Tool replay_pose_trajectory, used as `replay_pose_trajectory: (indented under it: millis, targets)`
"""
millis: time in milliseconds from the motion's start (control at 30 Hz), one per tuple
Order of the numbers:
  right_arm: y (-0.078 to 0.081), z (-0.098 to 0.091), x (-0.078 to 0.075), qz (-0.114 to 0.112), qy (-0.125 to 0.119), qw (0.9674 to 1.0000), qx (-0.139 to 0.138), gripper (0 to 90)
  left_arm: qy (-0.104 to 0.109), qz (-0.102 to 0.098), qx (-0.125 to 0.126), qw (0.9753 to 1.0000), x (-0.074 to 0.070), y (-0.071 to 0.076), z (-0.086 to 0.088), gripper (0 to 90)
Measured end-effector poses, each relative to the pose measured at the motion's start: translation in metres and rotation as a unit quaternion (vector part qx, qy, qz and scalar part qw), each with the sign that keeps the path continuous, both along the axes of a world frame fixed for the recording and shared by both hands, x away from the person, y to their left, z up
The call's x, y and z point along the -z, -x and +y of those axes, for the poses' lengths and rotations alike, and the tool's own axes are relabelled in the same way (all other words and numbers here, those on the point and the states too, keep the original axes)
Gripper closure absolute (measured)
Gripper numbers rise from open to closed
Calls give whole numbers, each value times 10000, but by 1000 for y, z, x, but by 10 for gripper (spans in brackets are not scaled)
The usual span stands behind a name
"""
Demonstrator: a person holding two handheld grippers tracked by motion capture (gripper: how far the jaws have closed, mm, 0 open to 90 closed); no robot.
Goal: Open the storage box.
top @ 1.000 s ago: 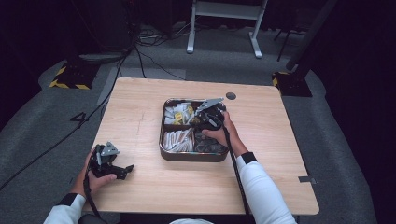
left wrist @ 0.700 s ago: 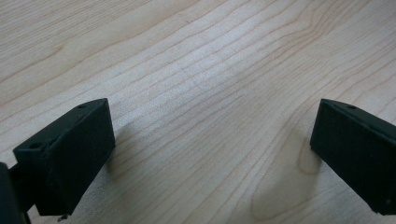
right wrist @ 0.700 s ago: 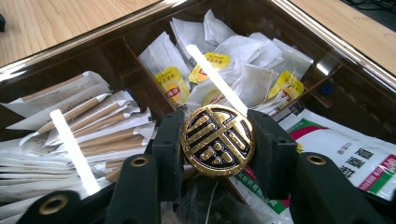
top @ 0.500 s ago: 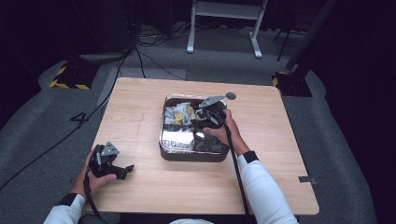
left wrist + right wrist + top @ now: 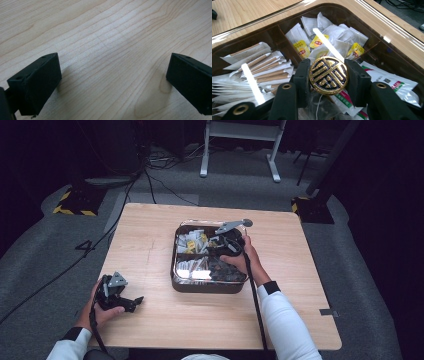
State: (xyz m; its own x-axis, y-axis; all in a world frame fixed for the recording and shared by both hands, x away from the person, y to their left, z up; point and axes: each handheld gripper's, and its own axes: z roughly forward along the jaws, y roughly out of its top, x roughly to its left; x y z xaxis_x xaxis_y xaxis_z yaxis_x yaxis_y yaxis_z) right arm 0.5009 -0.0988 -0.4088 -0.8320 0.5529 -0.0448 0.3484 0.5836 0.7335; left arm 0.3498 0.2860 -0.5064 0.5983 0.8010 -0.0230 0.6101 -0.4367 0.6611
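Currently right gripper [image 5: 328,75] clamps gold knob [image 5: 328,75] of clear lid [image 5: 372,37], centred over compartment box [image 5: 207,284] mid-table. Knob sits squarely between jaws, lift axis judged straight up. Left gripper [image 5: 112,82] wide open, empty, on bare table [image 5: 107,37], well apart.

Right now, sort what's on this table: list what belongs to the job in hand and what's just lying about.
In the job:
right gripper, clamped on the gold knob
clear lid over the box
divided box

Lying about:
left gripper, open over bare table
tea bags
paper sticks
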Motion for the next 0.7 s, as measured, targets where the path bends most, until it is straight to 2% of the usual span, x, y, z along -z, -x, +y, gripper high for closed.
replay_pose_trajectory:
  millis: [167, 700]
  targets:
    - [2, -8, -5, -25, -61, 10000, 39, 586, 7, 3, 2, 10000, 0, 0, 0, 1]
    - [6, -36, -17, -120, -10, 9998, 131, 586, 7, 1, 2, 10000, 0, 0, 0, 1]
